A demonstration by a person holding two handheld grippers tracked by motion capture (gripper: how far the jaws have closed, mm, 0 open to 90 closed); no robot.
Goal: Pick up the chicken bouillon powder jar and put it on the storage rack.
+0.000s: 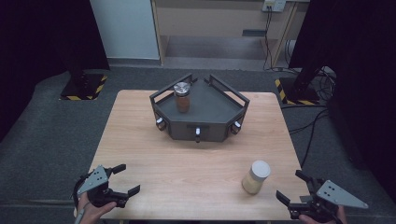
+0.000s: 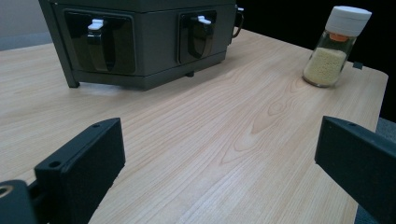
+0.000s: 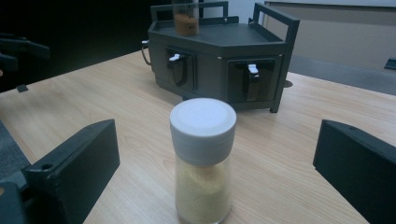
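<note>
A glass jar of pale yellow granules with a white lid point(image 1: 256, 177) point(image 2: 333, 46) point(image 3: 202, 163) stands upright on the wooden table point(image 1: 187, 158) near its front right. My right gripper point(image 1: 294, 185) point(image 3: 215, 172) is open just right of it, the jar between and ahead of its wide jaws, untouched. A second jar point(image 1: 182, 96) point(image 3: 185, 17) with brown contents and a metal lid stands on the dark rack point(image 1: 198, 109) point(image 2: 140, 42) point(image 3: 219, 56). My left gripper point(image 1: 125, 179) point(image 2: 219, 163) is open over the front left corner, holding nothing.
The dark rack sits at the table's far middle, with raised rails on top and white-tipped handles point(image 1: 198, 133) on its front faces. Grey carpet point(image 1: 46, 140) surrounds the table. Stand bases with yellow-black tape point(image 1: 84, 86) and cables point(image 1: 313, 126) lie beyond.
</note>
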